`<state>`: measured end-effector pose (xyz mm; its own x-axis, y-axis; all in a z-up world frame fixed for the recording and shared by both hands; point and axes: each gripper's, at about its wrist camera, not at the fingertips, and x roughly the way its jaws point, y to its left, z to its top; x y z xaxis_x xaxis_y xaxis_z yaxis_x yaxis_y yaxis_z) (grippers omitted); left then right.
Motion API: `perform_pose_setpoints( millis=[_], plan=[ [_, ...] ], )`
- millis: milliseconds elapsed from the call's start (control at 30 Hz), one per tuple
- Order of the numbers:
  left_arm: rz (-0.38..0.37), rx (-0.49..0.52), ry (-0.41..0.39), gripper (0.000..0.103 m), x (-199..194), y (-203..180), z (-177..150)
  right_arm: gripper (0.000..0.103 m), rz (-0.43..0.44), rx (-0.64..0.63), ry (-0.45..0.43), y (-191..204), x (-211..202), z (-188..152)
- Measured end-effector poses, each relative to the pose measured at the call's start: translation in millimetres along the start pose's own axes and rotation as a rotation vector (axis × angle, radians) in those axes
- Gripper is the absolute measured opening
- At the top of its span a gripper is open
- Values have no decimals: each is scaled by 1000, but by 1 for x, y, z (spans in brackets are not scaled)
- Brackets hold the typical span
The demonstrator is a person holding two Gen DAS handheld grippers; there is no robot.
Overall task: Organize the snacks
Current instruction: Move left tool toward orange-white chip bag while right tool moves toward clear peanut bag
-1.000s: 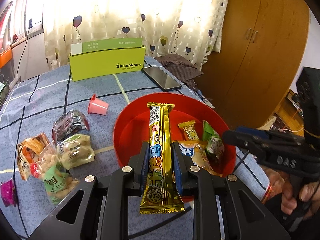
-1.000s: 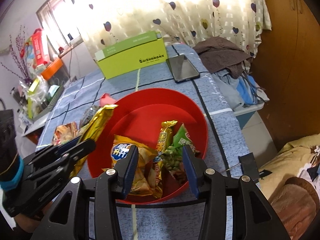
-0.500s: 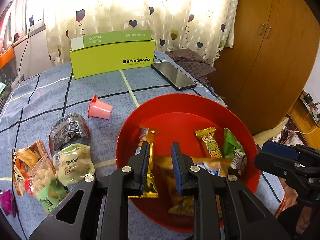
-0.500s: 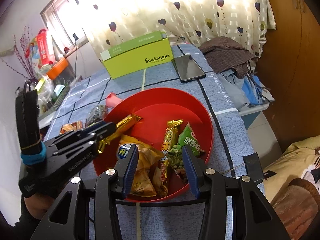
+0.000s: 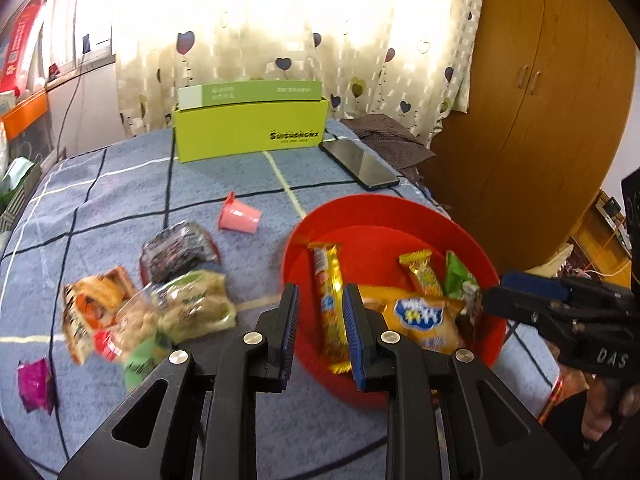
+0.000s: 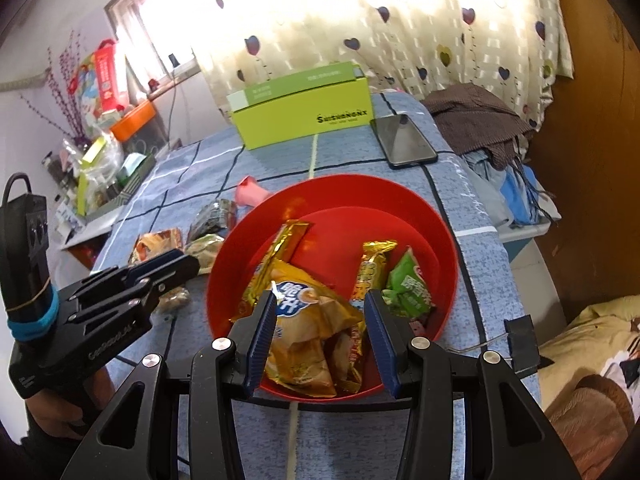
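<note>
A red bowl [image 5: 384, 208] sits on the blue checked cloth and also shows in the right wrist view [image 6: 440, 224]. It holds a long gold snack bar [image 5: 329, 300], an orange chip bag [image 5: 420, 316], a small gold bar [image 5: 420, 276] and a green packet [image 5: 460, 280]. My left gripper [image 5: 318, 330] is open and empty above the bowl's left rim. My right gripper [image 6: 320, 332] is open and empty over the bowl's near edge. Loose snack packets [image 5: 188, 308] lie left of the bowl.
A green box [image 5: 248, 132] and a black phone [image 5: 360, 162] lie at the back. A pink cup [image 5: 240, 218] lies on its side. A dark packet [image 5: 176, 250] and a purple packet [image 5: 34, 384] are on the cloth. The table edge runs along the right.
My left gripper carried the long gold bar over the bowl, opened and let it go; the bar now lies in the bowl. The left gripper has drawn back to the left.
</note>
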<state>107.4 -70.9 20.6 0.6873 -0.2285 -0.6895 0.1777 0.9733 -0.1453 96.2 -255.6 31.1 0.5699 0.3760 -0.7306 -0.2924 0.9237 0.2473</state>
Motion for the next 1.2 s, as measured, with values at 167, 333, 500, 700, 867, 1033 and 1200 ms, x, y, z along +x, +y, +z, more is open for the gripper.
perform_pose_setpoints(
  millis=[167, 333, 500, 700, 867, 1033, 1200],
  plan=[
    [10, -36, -4, 24, -15, 17, -13, 44, 13, -40, 5, 12, 3, -1],
    [30, -68, -7, 24, -28, 35, -26, 44, 25, -66, 2, 21, 5, -1],
    [43, -91, -6, 24, -39, 51, -36, 44, 33, -87, 3, 28, 8, -1],
    [63, -128, -12, 24, -50, 71, -43, 44, 52, -110, -3, 41, 10, -2],
    [79, -149, -17, 24, -56, 86, -48, 44, 68, -129, -2, 50, 13, -2],
    [97, -173, -20, 31, -59, 100, -52, 44, 79, -146, -1, 57, 15, -3],
    [97, -213, -22, 51, -58, 114, -57, 45, 97, -175, 6, 65, 17, -5]
  ],
)
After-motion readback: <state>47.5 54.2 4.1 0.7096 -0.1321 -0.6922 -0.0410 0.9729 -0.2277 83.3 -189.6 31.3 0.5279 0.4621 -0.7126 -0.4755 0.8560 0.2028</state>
